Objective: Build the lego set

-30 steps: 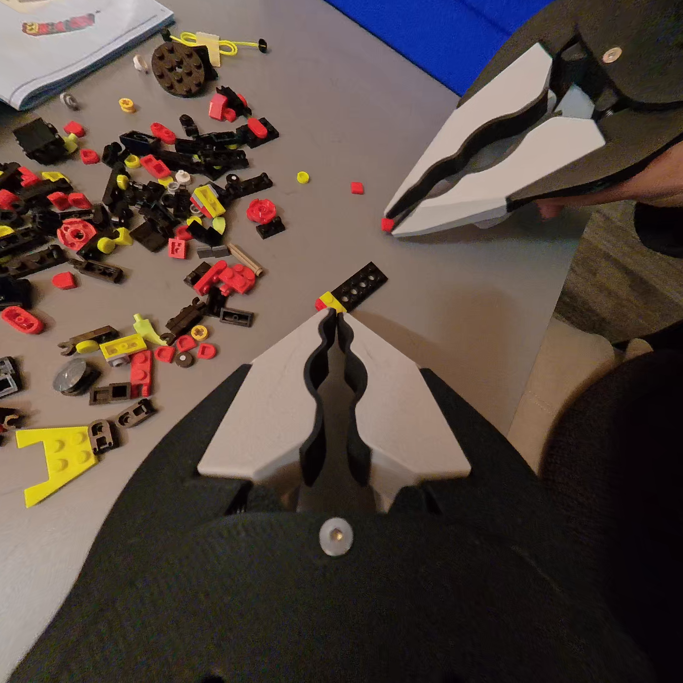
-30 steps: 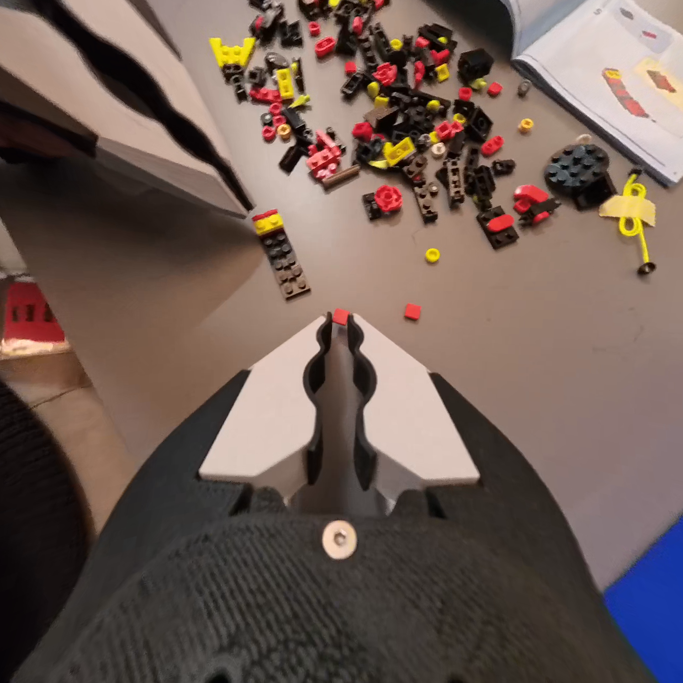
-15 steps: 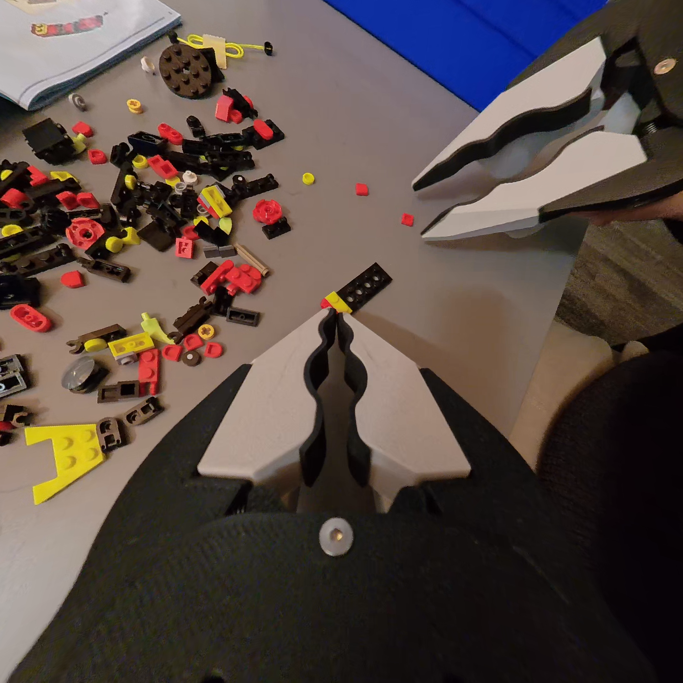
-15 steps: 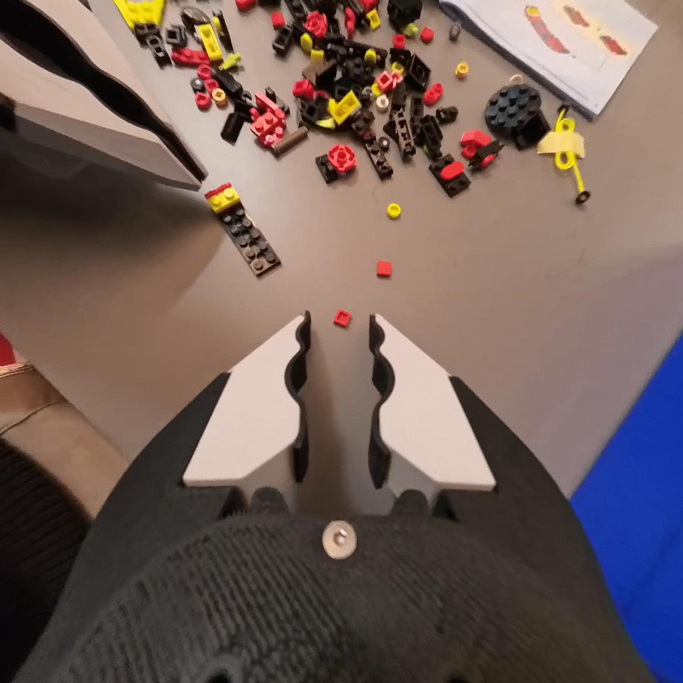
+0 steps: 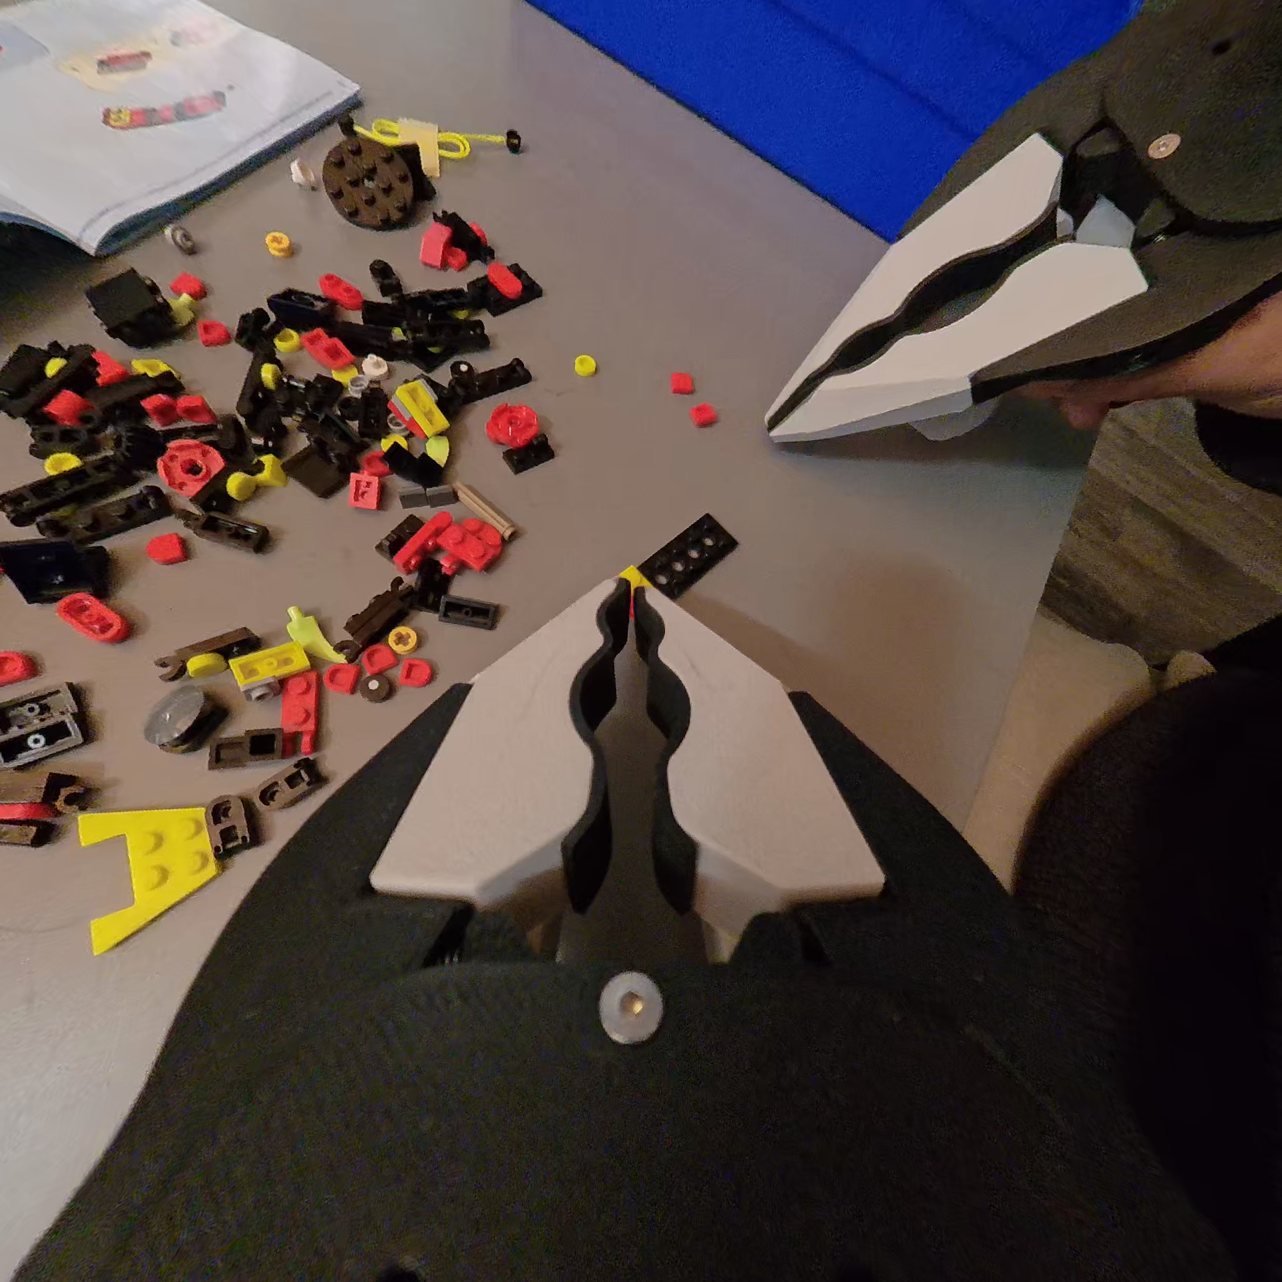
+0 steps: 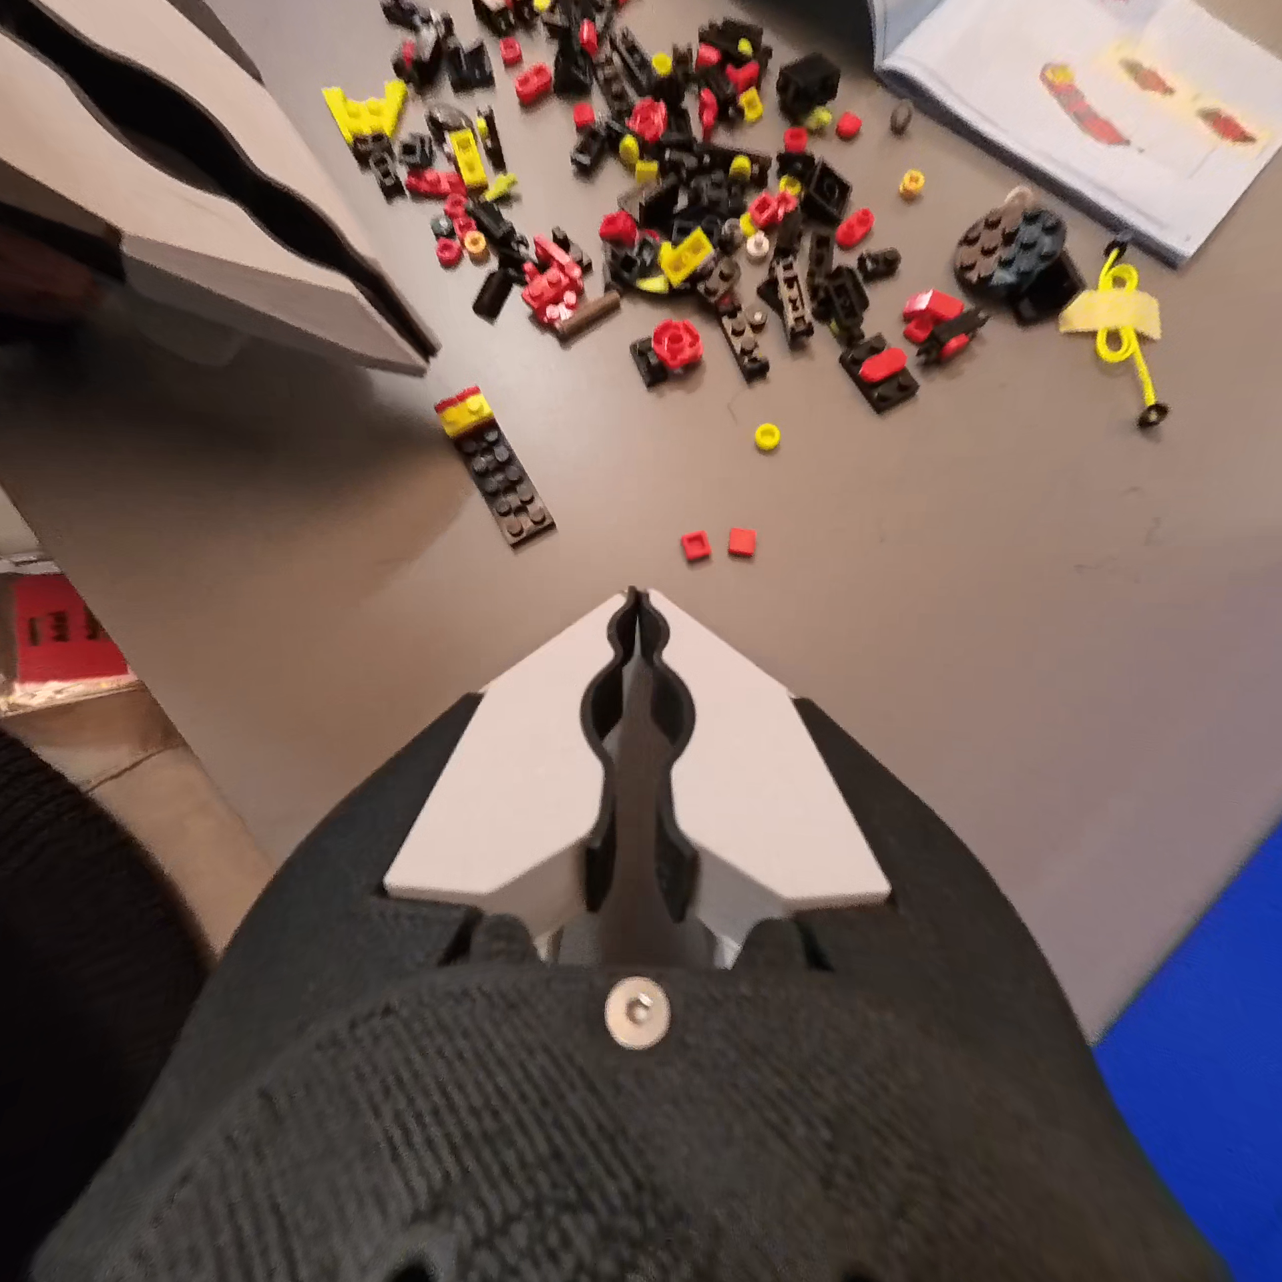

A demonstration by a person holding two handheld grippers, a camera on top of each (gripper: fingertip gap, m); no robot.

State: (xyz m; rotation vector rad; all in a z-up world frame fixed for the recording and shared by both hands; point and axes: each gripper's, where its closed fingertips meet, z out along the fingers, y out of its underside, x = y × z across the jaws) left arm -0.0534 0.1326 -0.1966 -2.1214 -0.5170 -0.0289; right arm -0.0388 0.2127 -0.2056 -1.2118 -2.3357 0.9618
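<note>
A black studded plate [image 5: 690, 551] with a yellow and red end [image 6: 463, 411] lies flat on the grey table [image 5: 694, 243]. My left gripper [image 5: 631, 590] is shut, its tips right at that yellow and red end; in the right wrist view [image 6: 420, 361] they look just apart from it. My right gripper [image 6: 635, 593] is shut and empty, and also shows in the left wrist view [image 5: 773, 426]. Two small red tiles [image 6: 696, 544] [image 6: 741, 541] lie side by side just ahead of it.
A pile of loose black, red and yellow pieces [image 5: 291, 416] covers the table's left part. An instruction booklet [image 5: 139, 125], a round black plate [image 5: 368, 184] and a yellow string [image 5: 444, 139] lie beyond. A blue surface [image 5: 798, 104] borders the far side; the table edge [image 5: 1027, 624] runs at right. Across from one pair of fingers to the other is roughly 9 centimetres.
My right gripper held a small red tile, opened and let it drop beside the other red tile, then shut again empty and drew back. The left gripper has stayed at the plate's end.
</note>
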